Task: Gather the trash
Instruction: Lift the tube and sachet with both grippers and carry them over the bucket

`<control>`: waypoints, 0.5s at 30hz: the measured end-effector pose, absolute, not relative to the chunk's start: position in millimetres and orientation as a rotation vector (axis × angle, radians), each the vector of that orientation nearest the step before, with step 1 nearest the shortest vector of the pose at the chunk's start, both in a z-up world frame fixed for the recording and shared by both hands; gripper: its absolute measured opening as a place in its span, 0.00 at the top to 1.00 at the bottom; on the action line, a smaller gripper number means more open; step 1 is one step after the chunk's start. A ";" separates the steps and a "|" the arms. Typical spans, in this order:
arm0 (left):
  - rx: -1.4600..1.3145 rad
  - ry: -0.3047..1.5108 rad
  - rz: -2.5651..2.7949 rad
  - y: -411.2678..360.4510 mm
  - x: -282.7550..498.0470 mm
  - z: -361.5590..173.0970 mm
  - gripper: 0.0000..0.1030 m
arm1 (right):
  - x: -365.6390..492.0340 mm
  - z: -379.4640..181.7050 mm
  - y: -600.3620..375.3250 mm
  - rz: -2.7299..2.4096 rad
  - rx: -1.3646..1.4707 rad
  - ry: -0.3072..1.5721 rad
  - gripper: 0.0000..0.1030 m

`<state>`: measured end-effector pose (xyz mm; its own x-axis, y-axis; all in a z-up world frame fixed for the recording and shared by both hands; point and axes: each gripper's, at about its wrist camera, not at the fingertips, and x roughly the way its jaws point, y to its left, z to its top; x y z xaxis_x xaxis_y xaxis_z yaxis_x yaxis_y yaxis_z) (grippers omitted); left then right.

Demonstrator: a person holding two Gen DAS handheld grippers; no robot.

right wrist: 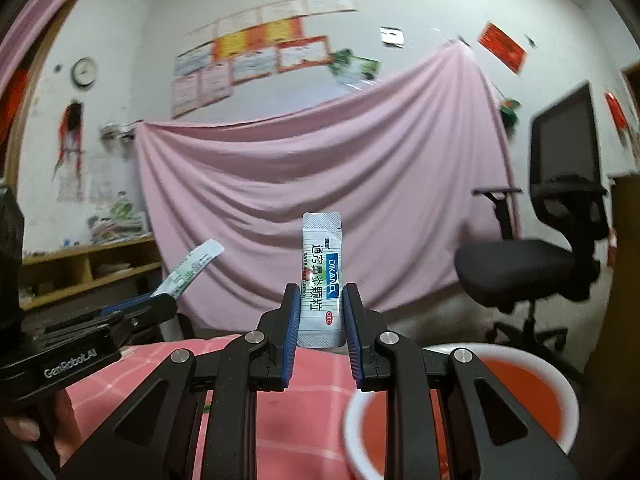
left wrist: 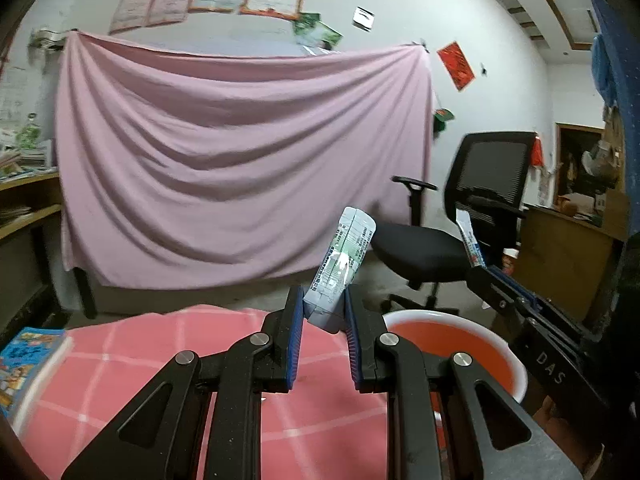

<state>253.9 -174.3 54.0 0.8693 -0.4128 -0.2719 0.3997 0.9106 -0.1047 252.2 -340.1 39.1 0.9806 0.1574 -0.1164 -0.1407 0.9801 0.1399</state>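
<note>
Sachets, 2 slim glossy white foil sticks: left gripper (left wrist: 322, 312) pinches a crumpled sachet (left wrist: 342, 264) tilted toward 1 o'clock; right gripper (right wrist: 322, 316) pinches an upright printed sachet (right wrist: 322, 280), above the orange-lined white bin (right wrist: 560, 392) at 5 o'clock.

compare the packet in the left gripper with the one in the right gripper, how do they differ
The left gripper holds its packet tilted, its top leaning right; the right gripper holds its packet upright. The left packet shows fine print; the right packet shows bold characters and a blue band. Both are slim white sachets clamped at the lower end.
</note>
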 end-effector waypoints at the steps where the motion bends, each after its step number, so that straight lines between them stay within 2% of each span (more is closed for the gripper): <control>1: -0.046 0.300 -0.433 -180.3 255.6 53.5 0.84 | 251.4 39.2 -345.6 0.140 0.143 0.137 0.81; 8: -0.043 0.384 -0.507 -235.2 270.5 46.8 0.84 | 260.6 30.4 -393.3 0.044 0.266 0.275 0.81; 15: -0.082 0.542 -0.583 -271.6 294.7 32.1 0.84 | 266.0 14.1 -431.5 -0.023 0.376 0.379 0.81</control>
